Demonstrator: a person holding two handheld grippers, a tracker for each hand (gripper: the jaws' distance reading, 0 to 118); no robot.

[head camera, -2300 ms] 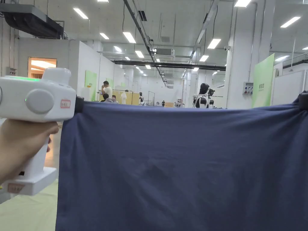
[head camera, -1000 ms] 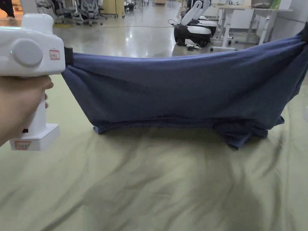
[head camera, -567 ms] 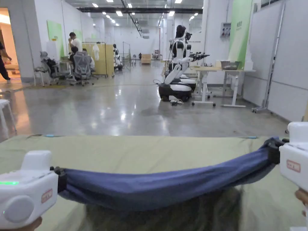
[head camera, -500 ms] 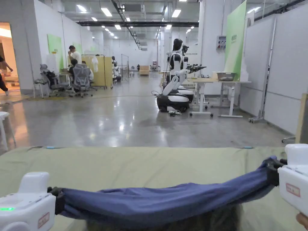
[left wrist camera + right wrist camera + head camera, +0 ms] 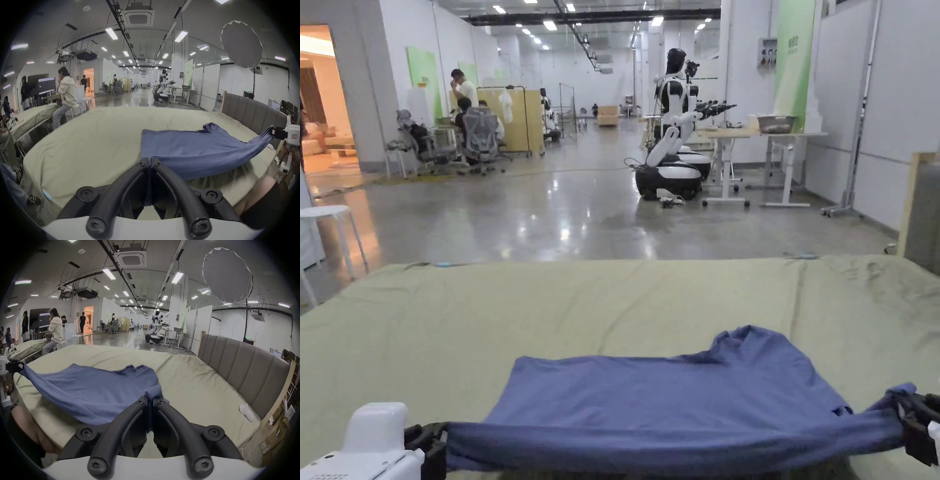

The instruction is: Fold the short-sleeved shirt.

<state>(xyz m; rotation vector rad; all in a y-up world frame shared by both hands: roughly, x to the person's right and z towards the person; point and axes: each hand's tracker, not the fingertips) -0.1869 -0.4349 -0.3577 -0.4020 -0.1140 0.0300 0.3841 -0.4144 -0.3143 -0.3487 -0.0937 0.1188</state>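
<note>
The blue short-sleeved shirt (image 5: 675,400) lies spread over the near part of the pale green bed (image 5: 550,312), its far part flat on the sheet and its near edge lifted and stretched between both grippers. My left gripper (image 5: 434,437) at the bottom left is shut on the shirt's near left corner; in the left gripper view its jaws (image 5: 149,160) pinch the blue shirt (image 5: 194,149). My right gripper (image 5: 909,415) at the bottom right is shut on the near right corner, and the right gripper view has its jaws (image 5: 150,400) closed on the shirt (image 5: 90,391). A crumpled sleeve sticks up at the far right.
A grey padded headboard (image 5: 243,369) borders the bed's right side. Beyond the bed's far edge is a polished floor with a white humanoid robot (image 5: 675,137), white tables (image 5: 762,156) and chairs. A person sits on a stool (image 5: 66,97) to the left. Boxes (image 5: 276,431) stand behind the headboard.
The shirt, held up high and hanging at first, has come down; its body now lies flat on the bed. Both grippers have dropped low and toward me, each still gripping its corner.
</note>
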